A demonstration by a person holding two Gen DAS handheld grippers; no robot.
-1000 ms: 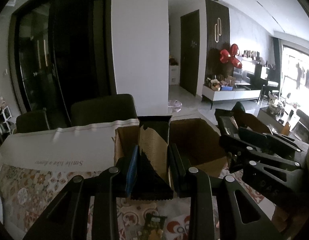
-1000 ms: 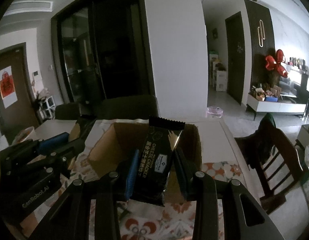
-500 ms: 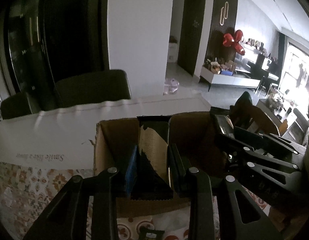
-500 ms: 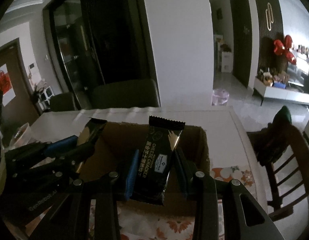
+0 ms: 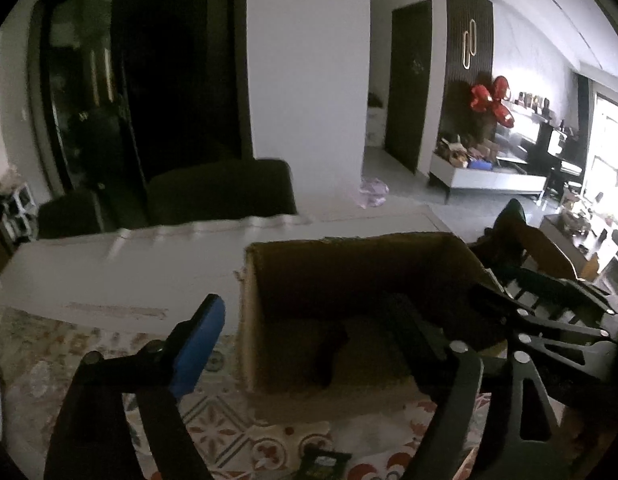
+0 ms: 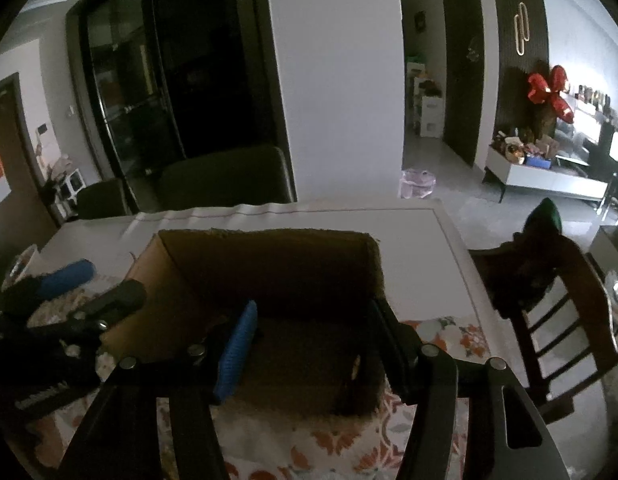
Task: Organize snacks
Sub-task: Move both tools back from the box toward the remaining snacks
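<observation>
An open brown cardboard box (image 5: 269, 320) stands on the patterned tablecloth; it also shows in the right wrist view (image 6: 169, 280). My left gripper (image 5: 305, 328) is open and empty at the box's near wall, its blue pad outside the left wall. My right gripper (image 6: 313, 320) is open and empty over the box's near edge. A dark shape (image 5: 333, 352) lies on the box floor; the dim light hides what it is. A dark snack packet (image 5: 323, 462) lies on the cloth in front of the box.
Each gripper shows in the other's view, the right one (image 5: 549, 320) beside the box's right wall, the left one (image 6: 69, 304) by its left wall. Dark chairs (image 5: 217, 192) stand behind the table, a wooden chair (image 6: 549, 300) to the right. A white sheet (image 5: 129, 272) covers the far table half.
Both grippers have opened and their cracker packets are gone from the jaws, dropped towards the box. Both views have come closer to the box.
</observation>
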